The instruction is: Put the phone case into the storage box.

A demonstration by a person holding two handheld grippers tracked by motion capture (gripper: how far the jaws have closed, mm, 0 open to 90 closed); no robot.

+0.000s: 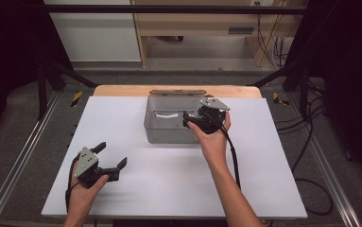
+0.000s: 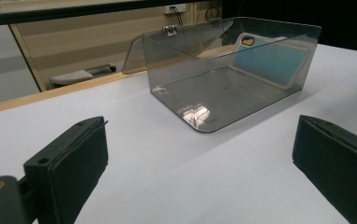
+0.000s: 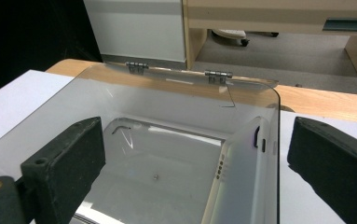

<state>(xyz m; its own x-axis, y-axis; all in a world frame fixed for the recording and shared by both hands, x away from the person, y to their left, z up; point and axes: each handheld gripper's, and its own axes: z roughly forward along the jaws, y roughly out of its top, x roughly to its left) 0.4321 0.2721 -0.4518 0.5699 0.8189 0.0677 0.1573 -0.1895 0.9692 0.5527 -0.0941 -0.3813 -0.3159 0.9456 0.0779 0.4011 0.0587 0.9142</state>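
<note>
A smoky clear plastic box (image 1: 169, 135) stands at the back middle of the white table top (image 1: 169, 189), its hinged lid (image 1: 176, 92) thrown back. Inside, a white and blue phone case (image 2: 269, 60) leans on its edge against one wall (image 3: 234, 177). My right gripper (image 1: 186, 120) hovers over the box's open top, jaws wide apart with nothing between them (image 3: 197, 168). My left gripper (image 1: 112, 154) rests low near the front left, open and empty (image 2: 199, 154), facing the box (image 2: 223, 88) from a distance.
The wooden table edge (image 1: 122, 90) shows behind the white top. Metal rails (image 1: 22, 156) run along both sides. Cables (image 1: 311, 142) lie on the floor at the right. Furniture stands beyond the table.
</note>
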